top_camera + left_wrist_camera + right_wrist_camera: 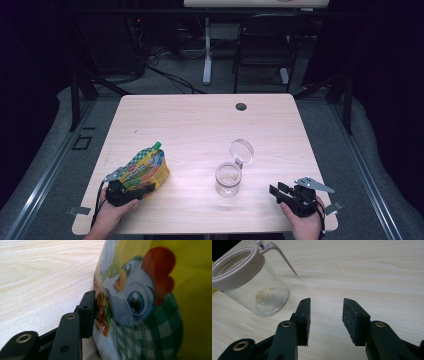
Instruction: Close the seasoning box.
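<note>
Snack pouch (145,170) sits near the desk's (200,125) front left, gripped by the left claw (131,192), one pad (88,312) pressing its printed side. Right claw (276,192) rests released, front right. Between them, farther in, stands the open-lidded glass jar (229,179).

Black two-jaw tongs (325,320) with brass-ringed screw holes, rough dark pads, grey three-cornered top plates, trailing black cables
</note>
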